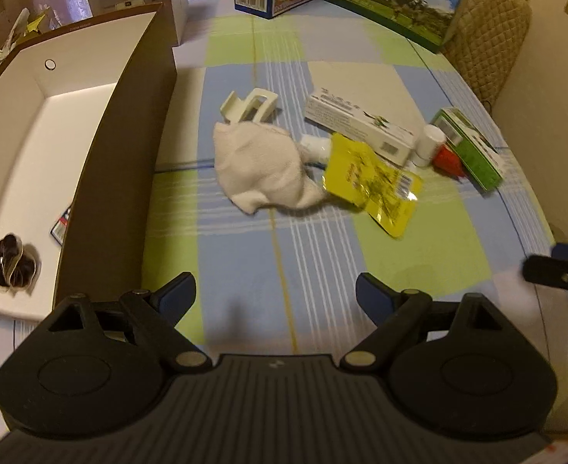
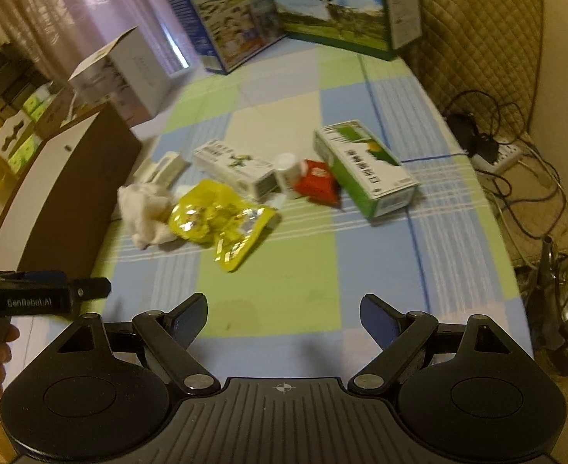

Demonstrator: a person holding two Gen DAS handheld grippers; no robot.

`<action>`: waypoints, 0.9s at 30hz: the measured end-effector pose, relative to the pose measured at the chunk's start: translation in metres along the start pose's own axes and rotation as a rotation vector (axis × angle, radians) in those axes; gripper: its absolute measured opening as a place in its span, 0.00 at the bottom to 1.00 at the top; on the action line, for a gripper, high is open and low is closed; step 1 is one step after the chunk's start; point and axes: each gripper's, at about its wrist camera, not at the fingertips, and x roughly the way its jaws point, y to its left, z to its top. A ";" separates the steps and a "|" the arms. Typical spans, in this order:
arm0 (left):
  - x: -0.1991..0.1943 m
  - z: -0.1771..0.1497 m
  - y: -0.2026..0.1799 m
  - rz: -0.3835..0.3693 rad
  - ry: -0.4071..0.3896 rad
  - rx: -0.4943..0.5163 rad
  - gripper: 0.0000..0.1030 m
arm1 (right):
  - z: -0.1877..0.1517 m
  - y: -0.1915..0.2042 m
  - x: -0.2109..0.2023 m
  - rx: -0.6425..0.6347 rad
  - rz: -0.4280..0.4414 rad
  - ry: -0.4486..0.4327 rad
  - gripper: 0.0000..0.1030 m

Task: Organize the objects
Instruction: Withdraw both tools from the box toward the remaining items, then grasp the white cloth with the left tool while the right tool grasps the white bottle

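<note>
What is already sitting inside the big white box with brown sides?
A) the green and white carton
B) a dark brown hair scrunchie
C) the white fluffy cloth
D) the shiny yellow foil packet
B: the dark brown hair scrunchie lies on the floor of the big white box with brown sides, while the packet, carton and cloth are out on the checked tablecloth.

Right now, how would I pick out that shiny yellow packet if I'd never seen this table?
Start at the checked tablecloth and find the clutter in its middle. The yellow packet lies flat at the near edge of that pile, touching a crumpled white cloth. It is the only glossy, crinkled foil thing; its neighbours are boxes and a small white bottle.
</note>
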 end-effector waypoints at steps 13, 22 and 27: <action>0.045 0.049 0.002 0.022 -0.045 -0.028 0.80 | 0.015 -0.026 0.011 0.047 -0.043 -0.016 0.82; 0.077 0.075 0.010 0.037 -0.043 -0.077 0.80 | 0.025 -0.027 0.022 0.047 -0.029 -0.039 0.82; 0.093 0.079 0.014 0.027 -0.032 -0.099 0.80 | 0.031 -0.026 0.030 0.040 -0.029 -0.045 0.81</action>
